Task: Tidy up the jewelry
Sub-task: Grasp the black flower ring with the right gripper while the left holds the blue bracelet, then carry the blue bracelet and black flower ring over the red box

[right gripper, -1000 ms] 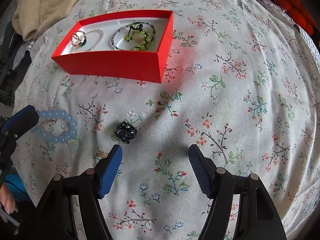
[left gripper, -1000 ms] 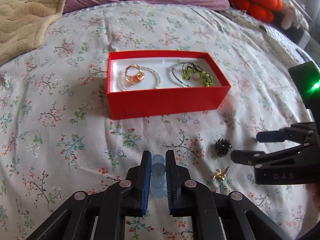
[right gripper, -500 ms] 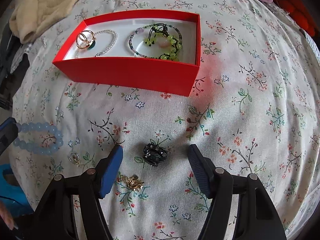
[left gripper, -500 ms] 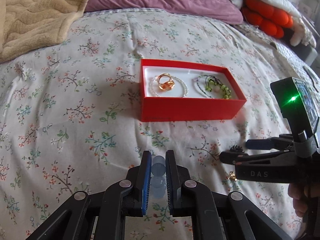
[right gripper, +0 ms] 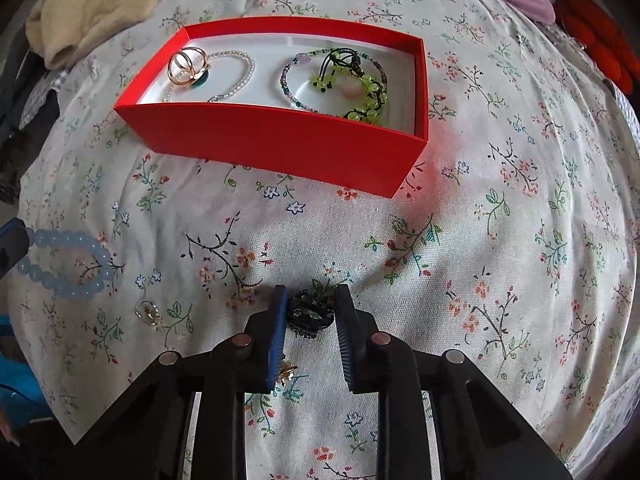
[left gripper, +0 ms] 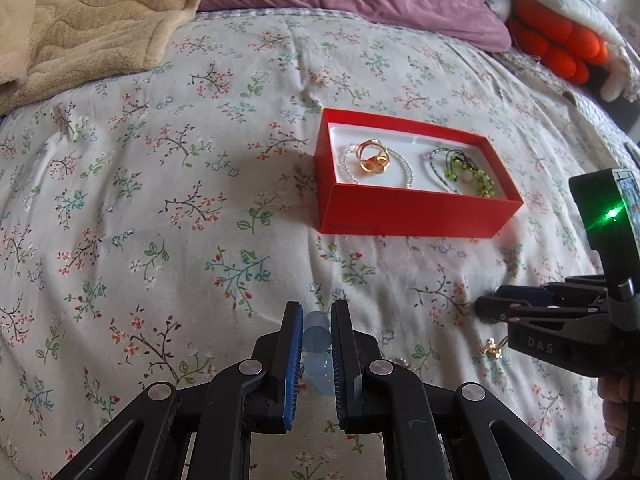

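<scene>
**Right gripper now down around the black piece, left one holding the blue beads**

Since a second ago the right gripper [right gripper: 310,312] has gone from wide open and short of the black beaded piece [right gripper: 311,314] to narrowed right around it, pads [right gripper: 279,328] just touching or about to touch each side. Can't quite tell if it's a firm pinch yet. The red box [right gripper: 280,140] also sits nearer in that view than it did, and the left view has swung so the box is now off to the right.

Going left to right: the left gripper [left gripper: 316,336] is closed down narrow on 1 pale blue bead bracelet [right gripper: 66,266], beads squeezed between its blue pads [left gripper: 295,344]. In the right wrist view the loop hangs out from the fingertip over the floral bedspread [right gripper: 500,240].

Next, 1 small clear-and-gold trinket [right gripper: 147,314] lies on the cover, then 1 little gold charm [right gripper: 287,372] just under the right gripper's left finger, then the black piece.

Box holds 4 things as far as I can count: 1 gold ring piece [right gripper: 188,66] resting on 1 white pearl bracelet [right gripper: 236,80] in the left half, and 1 thin multicolour bead strand [right gripper: 288,88] with 1 green-and-black beaded bracelet [right gripper: 360,88] in the right half.
</scene>
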Tool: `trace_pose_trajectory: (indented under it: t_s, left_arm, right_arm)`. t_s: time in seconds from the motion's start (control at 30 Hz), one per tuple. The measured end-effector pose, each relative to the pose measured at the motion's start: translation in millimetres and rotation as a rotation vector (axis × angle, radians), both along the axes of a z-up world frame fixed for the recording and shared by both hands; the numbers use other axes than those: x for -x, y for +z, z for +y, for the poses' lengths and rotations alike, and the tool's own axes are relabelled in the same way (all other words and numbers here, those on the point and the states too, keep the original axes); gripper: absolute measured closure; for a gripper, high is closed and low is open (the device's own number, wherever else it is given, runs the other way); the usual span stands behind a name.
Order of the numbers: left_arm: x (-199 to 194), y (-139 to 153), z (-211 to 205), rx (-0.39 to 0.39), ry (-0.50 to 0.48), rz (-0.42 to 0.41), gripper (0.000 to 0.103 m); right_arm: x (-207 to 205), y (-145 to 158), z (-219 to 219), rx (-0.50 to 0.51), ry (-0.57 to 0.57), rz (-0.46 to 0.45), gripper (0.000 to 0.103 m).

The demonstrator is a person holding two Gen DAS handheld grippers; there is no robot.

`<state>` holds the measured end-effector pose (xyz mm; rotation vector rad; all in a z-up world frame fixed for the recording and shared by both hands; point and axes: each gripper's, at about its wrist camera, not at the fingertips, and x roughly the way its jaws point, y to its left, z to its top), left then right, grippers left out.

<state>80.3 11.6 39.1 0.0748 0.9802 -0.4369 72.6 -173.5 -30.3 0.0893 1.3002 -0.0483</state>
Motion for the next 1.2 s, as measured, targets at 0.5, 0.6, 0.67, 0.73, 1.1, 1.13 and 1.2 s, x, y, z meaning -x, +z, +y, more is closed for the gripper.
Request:
trace_pose_trajectory:
  t_s: [0.5,0.6,0.67,0.73,1.1,1.13,1.2]
  left_arm:
    - [-11.8,29.4,-0.8,0.095,0.023,-0.024,0.094]
    - [-15.4,39.7,-6.0,0.135,0.028,-0.034,0.094]
    - [-18.9,47.6,-10.6,0.167,0.03,-0.044,0.094]
    - [-23.2,54.5,-15.5,0.201,0.035,-0.049,0.094]
    - [-53.2,67.4,-64.6,0.375,0.026,-0.034,0.095]
    - [-56.6,65.9,-69.0,0.387,0.028,-0.03,0.095]
    - [-64.6,60.0,-77.0,0.402,0.036,-0.018,0.094]
  right_arm:
    - [22.1,59.5,-8.1,-0.079,0.021,-0.126,0.078]
    - [15.9,72.4,-13.5,-0.094,0.004,-0.157,0.078]
    - [12.4,77.7,-19.9,-0.104,-0.015,-0.17,0.078]
    - [9.5,80.4,-25.4,-0.125,-0.036,-0.176,0.078]
    - [-14.4,82.9,-59.8,-0.225,-0.137,-0.211,0.078]
    - [-17.1,83.1,-61.9,-0.227,-0.138,-0.218,0.078]
    - [-22.4,83.3,-66.1,-0.233,-0.139,-0.237,0.078]
